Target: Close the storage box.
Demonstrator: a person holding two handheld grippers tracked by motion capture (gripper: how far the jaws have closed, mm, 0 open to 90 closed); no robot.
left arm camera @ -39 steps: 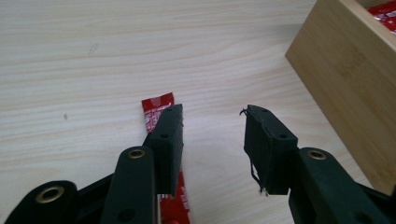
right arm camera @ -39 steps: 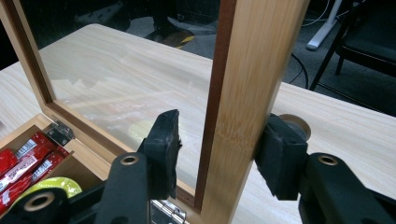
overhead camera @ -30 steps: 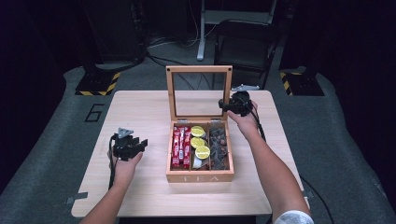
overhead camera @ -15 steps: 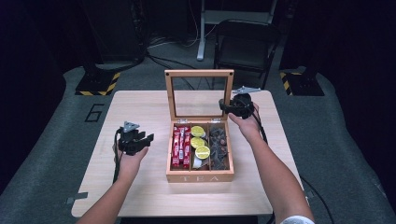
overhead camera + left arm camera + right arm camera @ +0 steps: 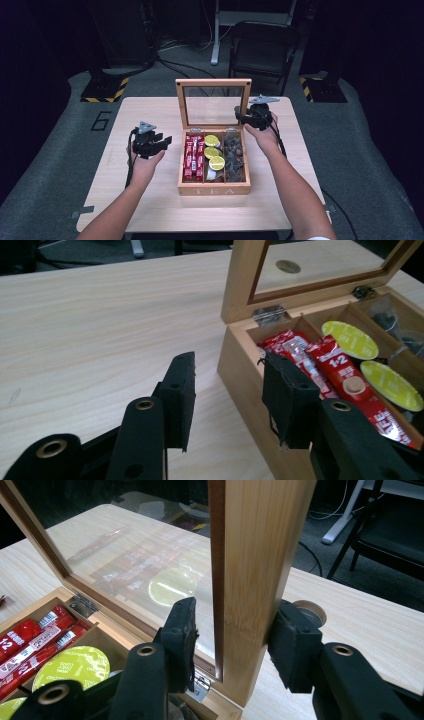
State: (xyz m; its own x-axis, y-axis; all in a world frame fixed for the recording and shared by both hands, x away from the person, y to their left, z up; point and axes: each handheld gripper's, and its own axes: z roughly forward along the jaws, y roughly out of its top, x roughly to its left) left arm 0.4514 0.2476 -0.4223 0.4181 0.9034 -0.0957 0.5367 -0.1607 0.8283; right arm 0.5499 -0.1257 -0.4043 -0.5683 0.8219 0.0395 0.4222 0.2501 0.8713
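Tea box (image 5: 214, 170) of light wood sits at the middle of the high view on the pale wooden table (image 5: 150, 210), with the word TEA on its near wall. Its glass-paned lid (image 5: 213, 102) stands upright at the far edge of the box, hinged open.

Inside, three compartments run side by side. At the left lie red stick packets (image 5: 193, 157), in the centre yellow round pods (image 5: 212, 151), and at the right dark wrapped pieces (image 5: 234, 155).

In the high view the right gripper (image 5: 248, 118) sits just right of centre, at the right post of the lid frame. The right gripper view shows that post standing between the two black jaws. The right pad (image 5: 292, 645) looks pressed to the outer face of the wood, while the left pad (image 5: 182, 640) stands on the glass side, close to the frame; whether that one touches I cannot tell. The jaws are parted only as wide as the post.

In the left half of the high view the left gripper (image 5: 159, 144) is held above the table, apart from the box's left wall. In its own view its jaws (image 5: 235, 400) stand moderately apart with nothing between them, the box corner and red packets lying beyond.
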